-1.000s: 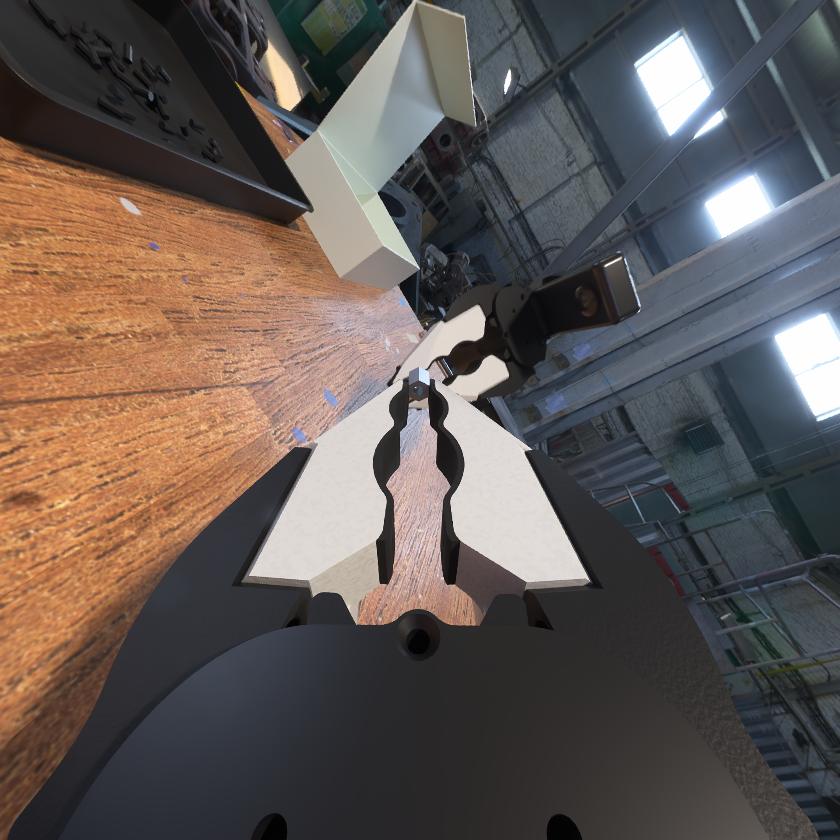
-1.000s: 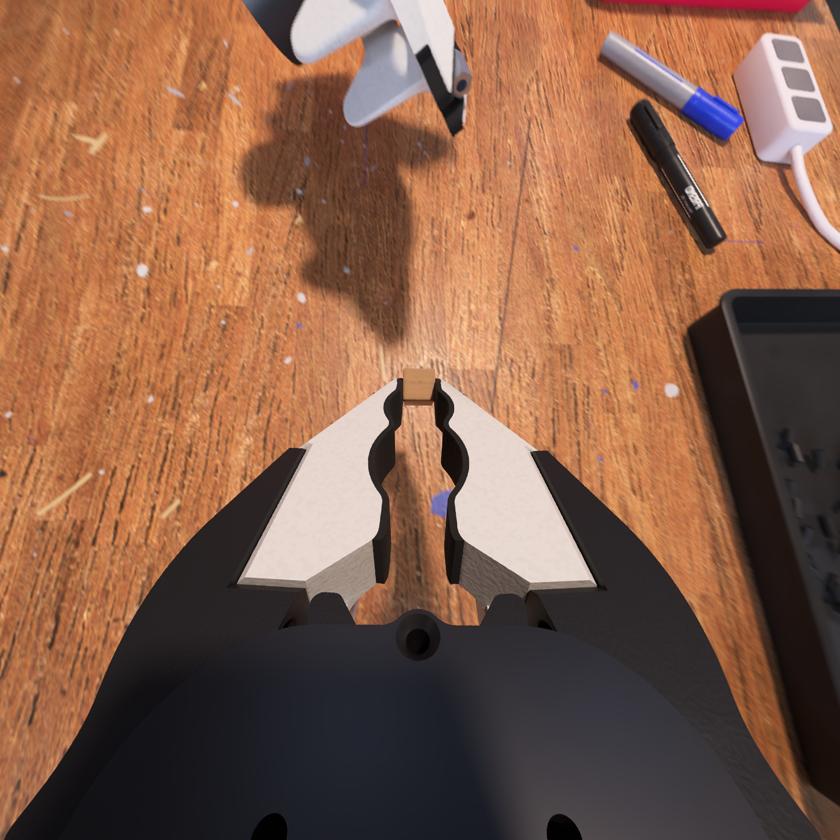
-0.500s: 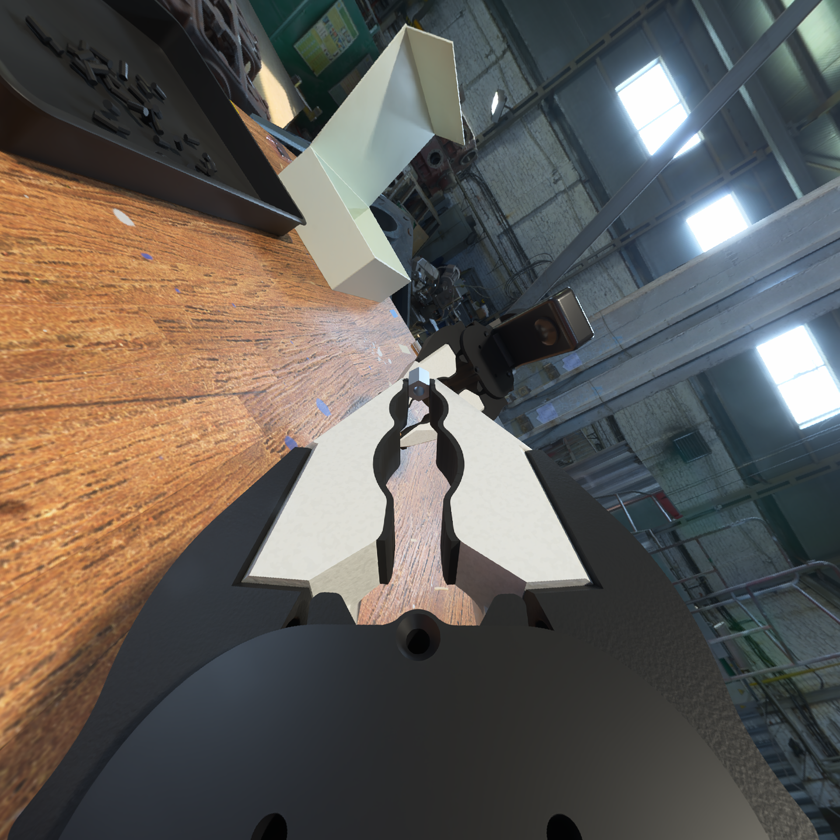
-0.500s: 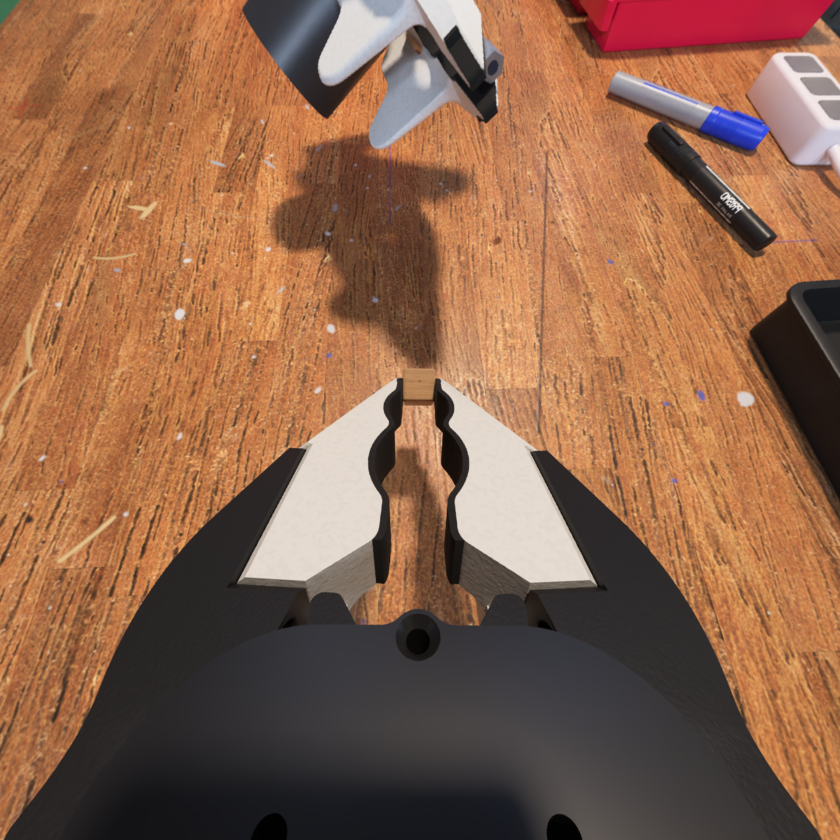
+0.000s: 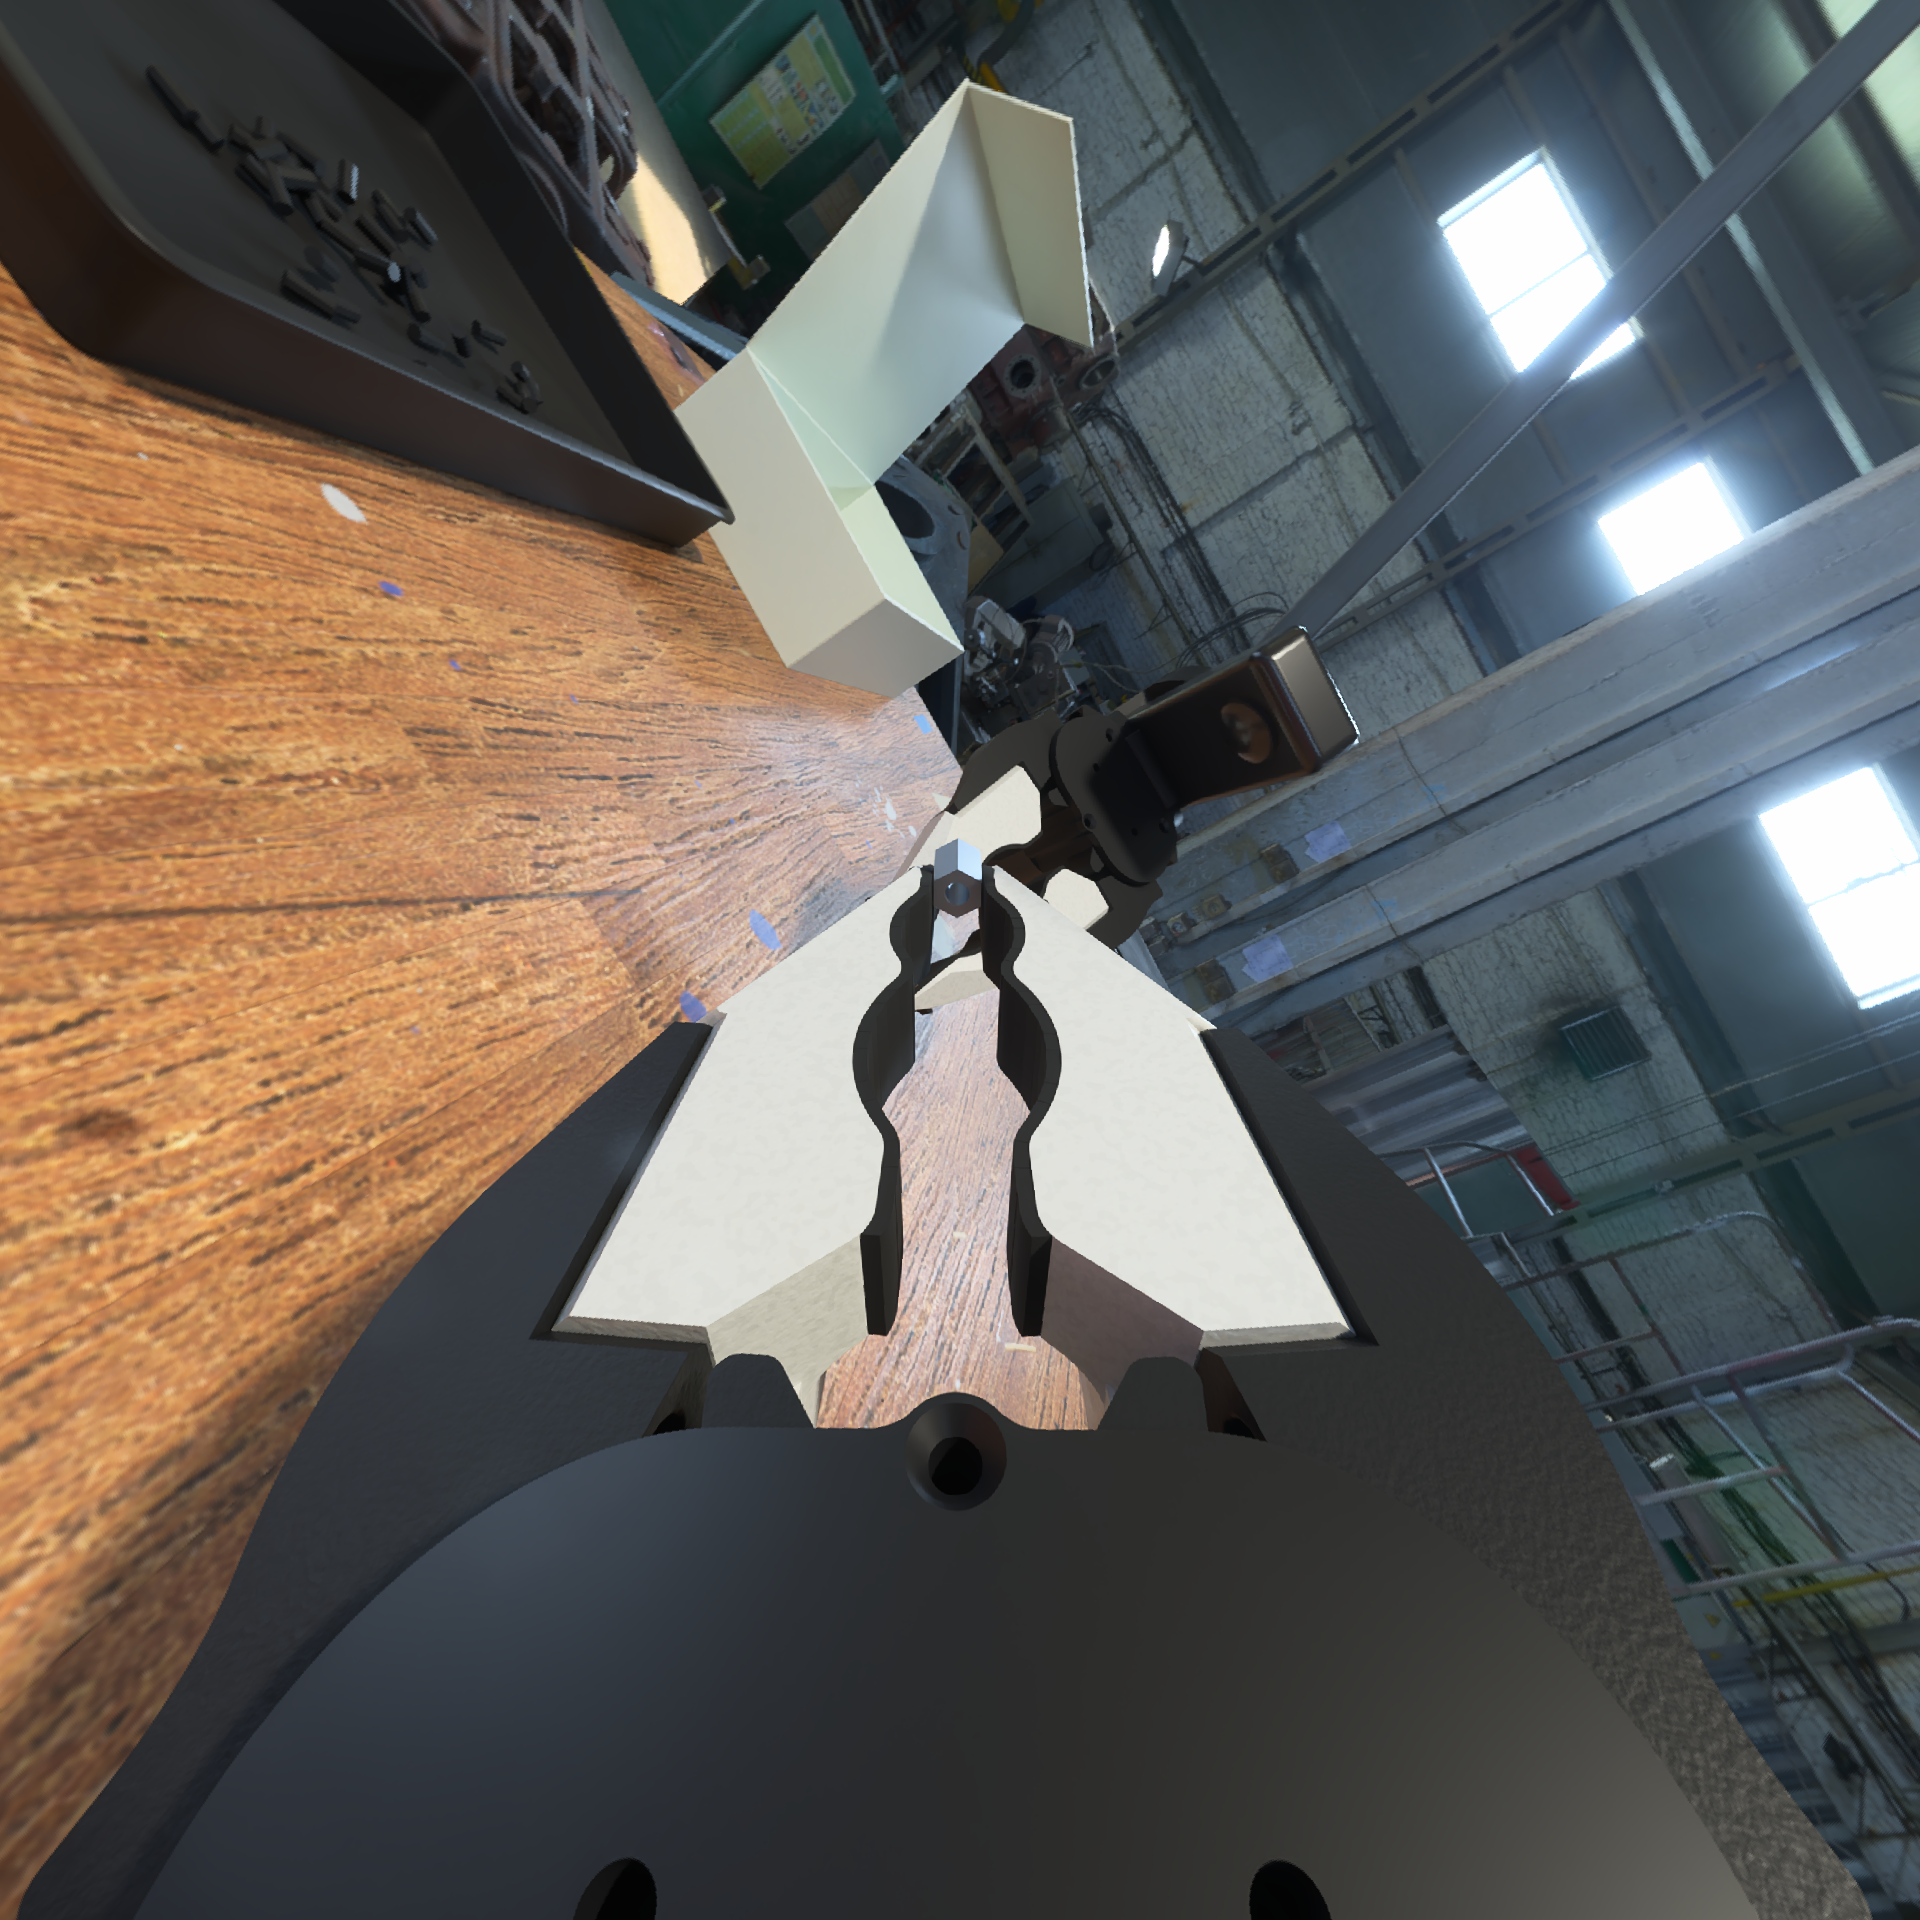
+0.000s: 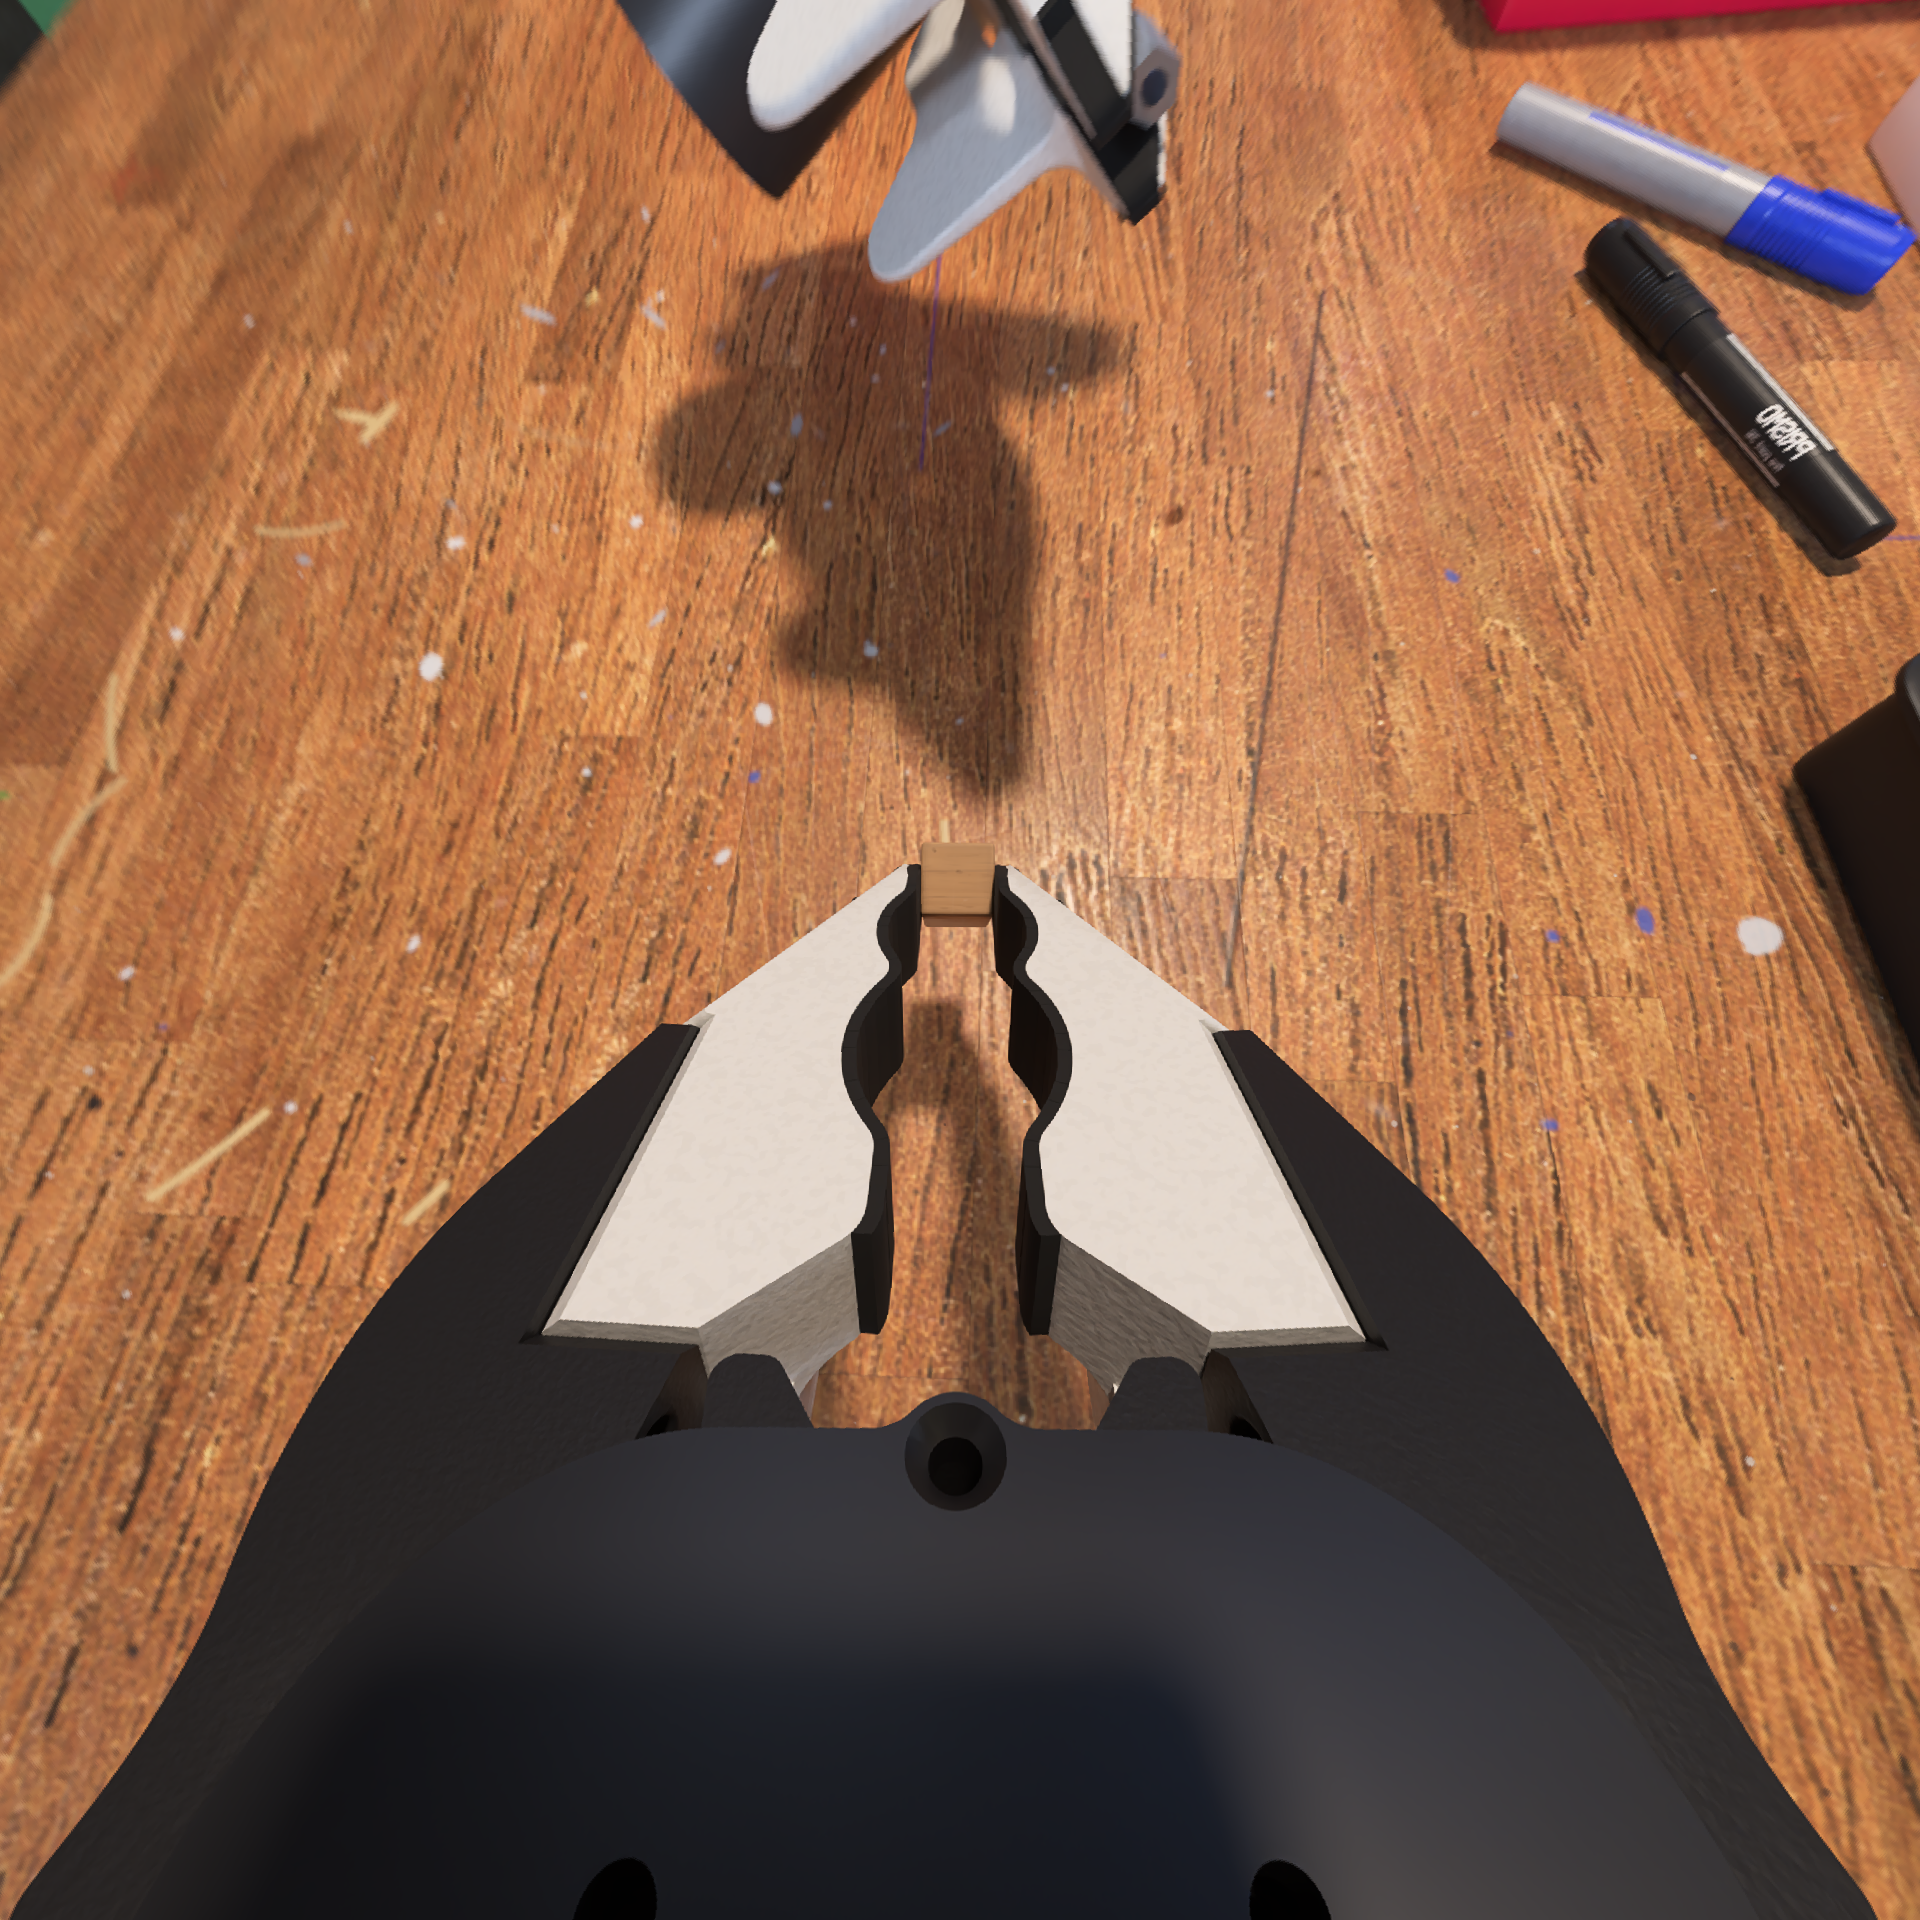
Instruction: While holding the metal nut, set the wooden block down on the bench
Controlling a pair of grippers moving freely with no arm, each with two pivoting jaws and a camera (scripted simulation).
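My left gripper (image 5: 954, 888) is shut on a small silver metal nut (image 5: 953, 881) held at its fingertips above the wooden bench (image 5: 312, 831). My right gripper (image 6: 957, 883) is shut on a small light wooden block (image 6: 956, 883) and holds it just above the bench (image 6: 416, 831), pointing down at it. The right gripper also shows beyond the nut in the left wrist view (image 5: 1101, 810). The left gripper shows at the top of the right wrist view (image 6: 1138, 135), nut in its tips, casting a dark shadow on the bench.
A black tray (image 5: 312, 260) with several small dark parts and an open cream box (image 5: 862, 468) stand past the left gripper. In the right wrist view lie a blue-capped grey marker (image 6: 1704, 187), a black marker (image 6: 1745, 405), a red box edge (image 6: 1662, 10) and the tray's corner (image 6: 1870, 831).
The right gripper has come lower and closer to the bench with the block, the bench view shifting. The left gripper has kept its hold on the nut and moved little.
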